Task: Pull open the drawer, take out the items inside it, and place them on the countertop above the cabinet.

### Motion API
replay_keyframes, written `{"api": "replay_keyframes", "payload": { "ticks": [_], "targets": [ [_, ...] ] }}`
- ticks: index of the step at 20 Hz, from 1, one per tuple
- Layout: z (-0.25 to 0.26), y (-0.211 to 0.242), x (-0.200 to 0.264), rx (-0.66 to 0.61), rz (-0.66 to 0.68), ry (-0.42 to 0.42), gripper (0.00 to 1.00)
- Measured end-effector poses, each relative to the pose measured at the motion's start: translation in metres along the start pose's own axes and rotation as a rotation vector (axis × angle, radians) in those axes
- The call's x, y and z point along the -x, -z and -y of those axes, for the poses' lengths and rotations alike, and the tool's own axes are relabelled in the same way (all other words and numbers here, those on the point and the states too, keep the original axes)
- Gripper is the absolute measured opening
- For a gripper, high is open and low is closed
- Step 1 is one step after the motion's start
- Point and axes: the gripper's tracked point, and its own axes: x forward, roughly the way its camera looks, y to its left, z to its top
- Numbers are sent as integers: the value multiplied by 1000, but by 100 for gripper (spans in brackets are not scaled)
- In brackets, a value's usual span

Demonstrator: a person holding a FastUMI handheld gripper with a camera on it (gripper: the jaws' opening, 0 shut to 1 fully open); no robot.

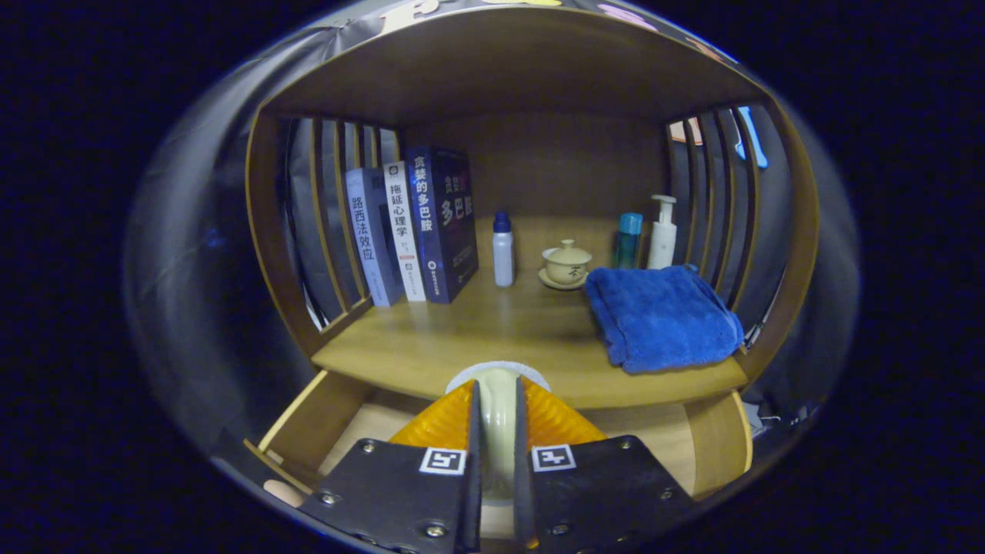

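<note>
With our gripper (498, 431) pinching what looks like a pale bottle (498, 419) over the open drawer (323, 419), we risk clipping the countertop (462, 338) edge.

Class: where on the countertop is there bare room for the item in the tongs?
The tongs grip a pale cup. Bare countertop lies ahead, between the books and blue towel. Crowded: behind the towel, bottles and lidded teacup.

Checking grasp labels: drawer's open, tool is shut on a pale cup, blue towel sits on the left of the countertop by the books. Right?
Not quite. The gripper view shows the towel on the right of the countertop, in front of the bottles, opposite the books. The rest holds: drawer open, tool shut on the pale cup.
</note>
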Motion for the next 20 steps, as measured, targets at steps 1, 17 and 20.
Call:
{"api": "replay_keyframes", "payload": {
  "ticks": [1,17,20],
  "targets": [
    [-1,-6,-6,-3,11,3,17],
    [4,-20,-111,-24,78,88,17],
    [4,-32,-125,-19,169,75,17]
  ]
}}
